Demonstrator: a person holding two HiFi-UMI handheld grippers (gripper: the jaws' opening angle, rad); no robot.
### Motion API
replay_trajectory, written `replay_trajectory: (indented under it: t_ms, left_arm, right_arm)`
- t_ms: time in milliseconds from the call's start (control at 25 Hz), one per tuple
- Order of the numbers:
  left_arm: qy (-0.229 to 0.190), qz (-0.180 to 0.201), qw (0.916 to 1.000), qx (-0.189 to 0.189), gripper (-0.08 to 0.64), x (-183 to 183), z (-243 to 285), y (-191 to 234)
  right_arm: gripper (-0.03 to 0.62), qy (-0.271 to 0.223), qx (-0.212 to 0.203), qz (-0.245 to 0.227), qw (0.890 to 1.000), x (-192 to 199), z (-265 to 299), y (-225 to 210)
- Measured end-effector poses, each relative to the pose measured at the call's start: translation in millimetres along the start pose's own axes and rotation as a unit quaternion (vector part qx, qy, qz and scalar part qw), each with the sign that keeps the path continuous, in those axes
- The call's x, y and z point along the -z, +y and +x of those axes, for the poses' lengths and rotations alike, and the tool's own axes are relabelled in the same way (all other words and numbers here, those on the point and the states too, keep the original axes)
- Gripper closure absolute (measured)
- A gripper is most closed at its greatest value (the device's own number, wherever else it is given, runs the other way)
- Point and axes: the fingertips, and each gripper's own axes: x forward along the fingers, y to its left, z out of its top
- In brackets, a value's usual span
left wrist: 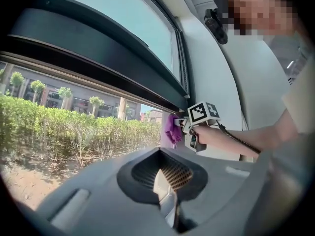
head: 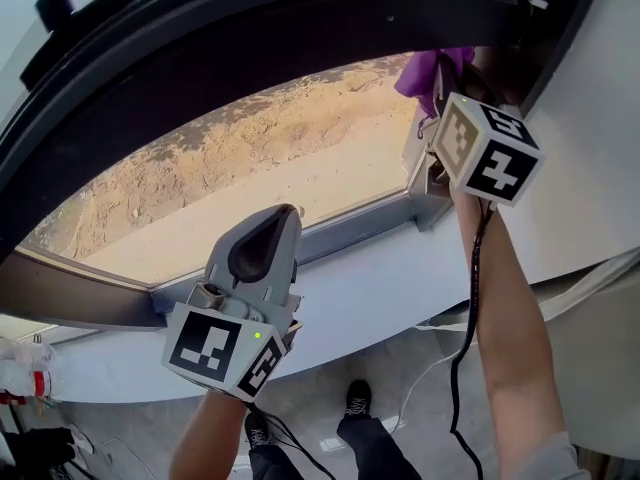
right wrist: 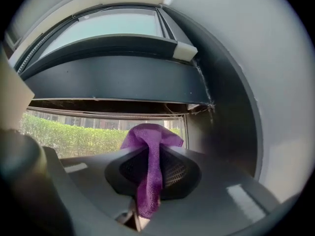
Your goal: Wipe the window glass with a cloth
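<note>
1. left gripper (head: pixel 278 220) held low and forward, jaws closed together with nothing between them.
2. right gripper (head: pixel 438 86) raised high on an outstretched forearm (head: pixel 500 308), jaws clamped on a cloth (right wrist: pixel 147 176).

The cloth (right wrist: pixel 149 141) is showing a fine, rough purple weave and is looking like matt, soft fabric. The right gripper (right wrist: pixel 150 181) and the left gripper (left wrist: pixel 166 181) are presenting smooth, matt grey plastic housings, with a dark gridded texture on the inner jaw faces. The window glass (head: pixel 250 158) is appearing clear and smooth. The window frame (head: pixel 260 38) is reading as dark with a satin sheen — the sill (head: pixel 400 278) as pale, smooth and matt.
</note>
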Motion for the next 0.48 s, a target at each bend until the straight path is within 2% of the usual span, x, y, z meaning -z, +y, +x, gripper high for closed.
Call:
replay_trajectory:
  t_ms: [200,360,480]
  left_arm:
    - [0.009,-0.007,0.9995,-0.028,0.56,2.7,-19.1,18.7]
    - [0.01,-0.008,0.9986,-0.052,0.56,-0.3,-34.2,33.9]
    - [0.01,-0.007,0.9977,-0.067,0.56,-2.9,-54.5,47.1]
  right_arm:
    - [0.528,0.001,-0.007,-0.001,1.0,-4.4,8.3,10.4]
    - [0.529,-0.011,-0.032,-0.034,0.999,-7.6,-2.1,46.7]
    - [0.531,-0.013,-0.033,-0.014,0.999,-7.4,-10.2,68.9]
